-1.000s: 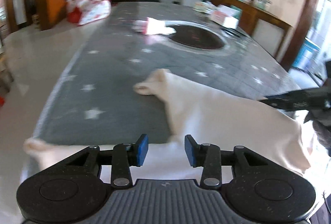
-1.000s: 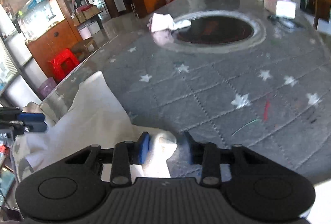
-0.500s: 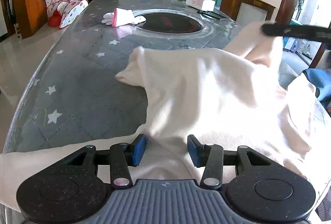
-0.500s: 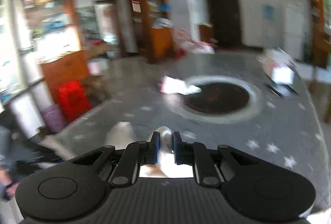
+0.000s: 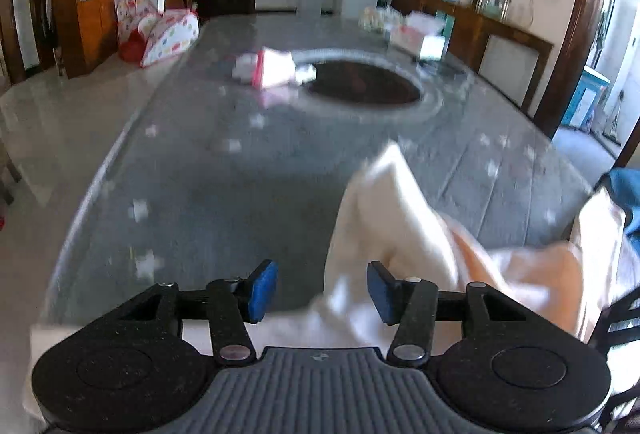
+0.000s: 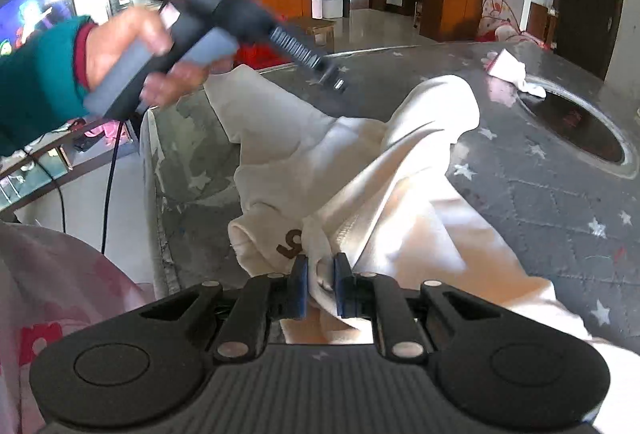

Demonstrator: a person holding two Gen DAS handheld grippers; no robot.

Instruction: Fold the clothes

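Right fingers (image 6: 343,284) pinching a fold of the rumpled cream garment (image 6: 372,169), left fingers (image 5: 262,290) spread wide, holding nothing

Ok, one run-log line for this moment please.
task: fold clothes | right gripper: shut on cream garment | left gripper: open, above garment | garment: bunched on grey table, unfolded

Daylight floods in from windows at the edges, glaring on the glossy floor (image 5: 80,121). The left wrist view is motion-blurred; fisheye distortion bends both views' borders.
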